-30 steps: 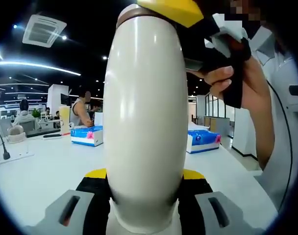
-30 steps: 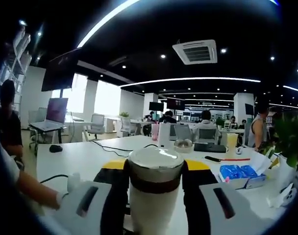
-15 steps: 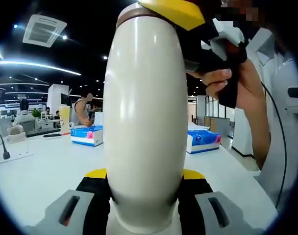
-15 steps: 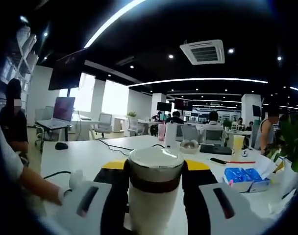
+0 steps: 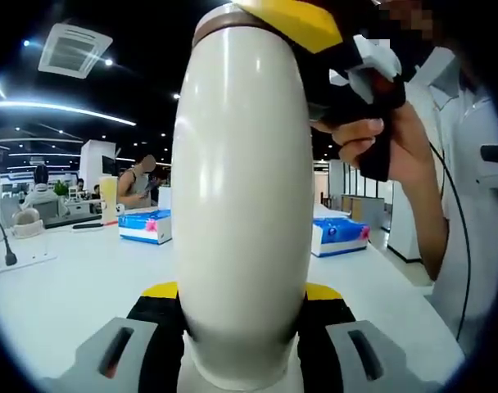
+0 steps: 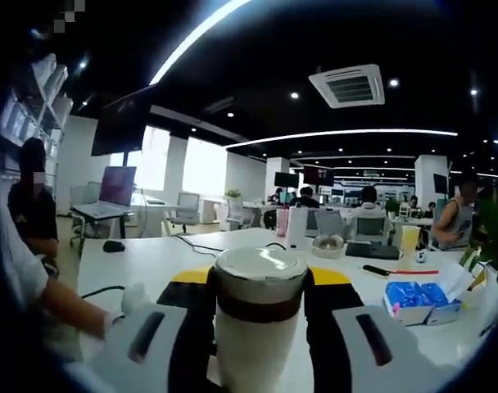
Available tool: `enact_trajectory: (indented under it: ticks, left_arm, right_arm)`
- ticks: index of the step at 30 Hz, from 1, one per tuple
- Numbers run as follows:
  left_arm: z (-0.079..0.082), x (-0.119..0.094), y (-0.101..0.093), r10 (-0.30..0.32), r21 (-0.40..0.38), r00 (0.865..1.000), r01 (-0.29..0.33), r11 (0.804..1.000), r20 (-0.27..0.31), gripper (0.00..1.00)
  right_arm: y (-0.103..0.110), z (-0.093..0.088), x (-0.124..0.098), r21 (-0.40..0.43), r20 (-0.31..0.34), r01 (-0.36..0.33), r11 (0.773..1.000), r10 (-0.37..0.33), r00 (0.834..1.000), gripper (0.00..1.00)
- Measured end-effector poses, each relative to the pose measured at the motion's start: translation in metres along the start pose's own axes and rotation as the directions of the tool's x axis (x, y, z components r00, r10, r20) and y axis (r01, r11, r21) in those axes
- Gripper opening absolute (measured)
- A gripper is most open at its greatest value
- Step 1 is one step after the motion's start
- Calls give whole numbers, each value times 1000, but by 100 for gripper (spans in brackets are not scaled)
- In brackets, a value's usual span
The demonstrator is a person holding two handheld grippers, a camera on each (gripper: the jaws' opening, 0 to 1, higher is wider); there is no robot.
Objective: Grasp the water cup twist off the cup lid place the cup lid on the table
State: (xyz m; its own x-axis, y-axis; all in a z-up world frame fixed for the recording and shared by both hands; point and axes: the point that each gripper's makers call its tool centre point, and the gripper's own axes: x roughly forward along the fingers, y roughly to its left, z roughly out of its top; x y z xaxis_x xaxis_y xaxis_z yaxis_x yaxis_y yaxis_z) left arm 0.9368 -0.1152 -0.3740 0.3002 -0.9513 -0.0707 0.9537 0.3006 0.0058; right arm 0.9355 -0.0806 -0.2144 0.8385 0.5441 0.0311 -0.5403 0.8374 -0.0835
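In the left gripper view, the left gripper (image 5: pixel 241 327) has its black, yellow-tipped fingers (image 5: pixel 159 315) closed against the lower body of the tall, cream-white, glossy water cup (image 5: pixel 241 205), held upright above the white bench (image 5: pixel 77 286). In the right gripper view, the right gripper (image 6: pixel 260 299) clamps its fingers (image 6: pixel 192 315) on either side of the cup's rounded white lid with a dark brown band (image 6: pixel 260 282), which sits on the cup. In the left gripper view, a person's hand (image 5: pixel 380 139) grips the right gripper's handle. Two blue tissue packs (image 5: pixel 147 227) lie on the bench behind.
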Motion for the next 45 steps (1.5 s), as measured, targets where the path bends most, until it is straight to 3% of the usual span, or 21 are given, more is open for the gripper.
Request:
enact_trajectory:
  ticks: [12,21,31,38,42,45]
  left_arm:
    - [0,-1,1,4,3,1000,-4,1000,-3,54]
    - [-1,-1,2,8,9,1000,-8,1000,-9,55]
    - [-6,0,3,18,29,999,-17,999,-39,55]
    - [-6,1,3,13,26,999,-12,1000,-33,55]
    - [-6,0,4,12,17,999,-11,1000,-30,55]
    - [-6,0,4,10,9,1000,-10,1000,-29,55]
  right_arm:
    - [2,0,2,7,-3,-83,997,83,997,45]
    - [5,1,3,-3,-3,-174,985,174,985,45]
    - [8,1,4,6,7,-304,953,304,953,45]
    - [10,-1,6,18,13,-331,943,331,944,45]
    - [13,0,7,17,35,-379,925,378,925,45]
    - [13,1,9,24,46,-432,902,430,902,45]
